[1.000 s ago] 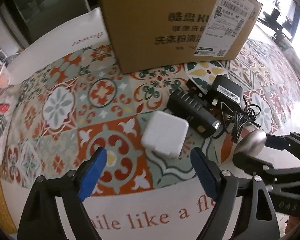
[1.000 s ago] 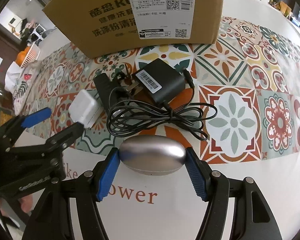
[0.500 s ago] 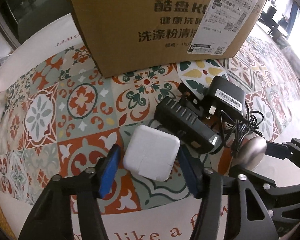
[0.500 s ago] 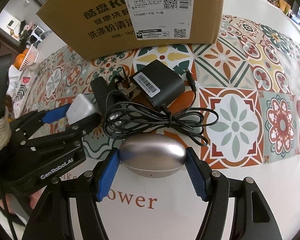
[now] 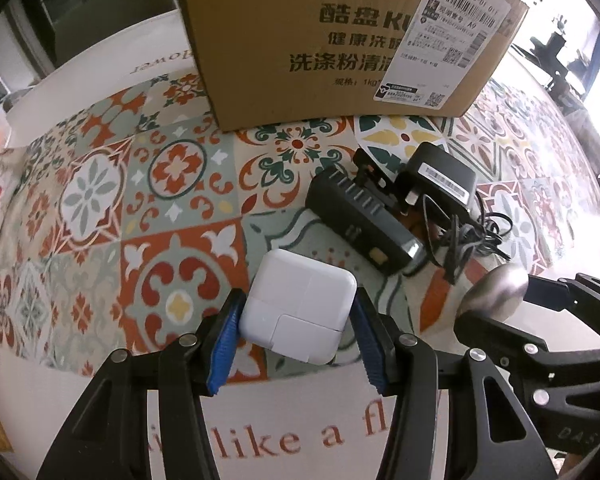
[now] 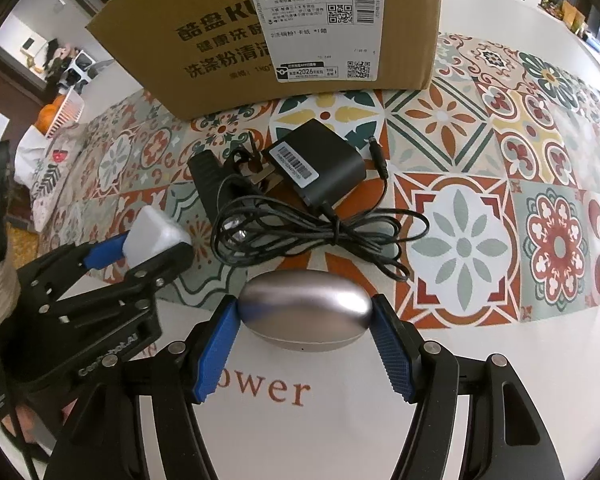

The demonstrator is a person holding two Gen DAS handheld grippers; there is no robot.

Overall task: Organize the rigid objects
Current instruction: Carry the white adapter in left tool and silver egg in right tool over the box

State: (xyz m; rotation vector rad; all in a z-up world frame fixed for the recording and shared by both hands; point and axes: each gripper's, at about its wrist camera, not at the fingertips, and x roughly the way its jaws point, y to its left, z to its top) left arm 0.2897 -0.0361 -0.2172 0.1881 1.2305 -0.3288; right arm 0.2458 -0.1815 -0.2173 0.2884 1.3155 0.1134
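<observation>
Gripping white charger (image 5: 300, 306) (left view); silver case (image 6: 305, 308) fully visible right view.

White charger (image 5: 300, 304), silver case (image 6: 305, 309), floral-tiled tablecloth (image 5: 100, 200), blue fingers (image 5: 224, 336).

Two fisheye views, each looking steeply down along a gripper's two fingers, close above the patterned tablecloth (image 5: 100, 208). Left view from the left side, facing the cardboard box (image 5: 300, 40) at the back. Right view from just beside it, same way. Shared by both: the box, black power adapter (image 6: 320, 164), white charger (image 5: 300, 304), silver egg-shaped case (image 6: 306, 304)
</observation>
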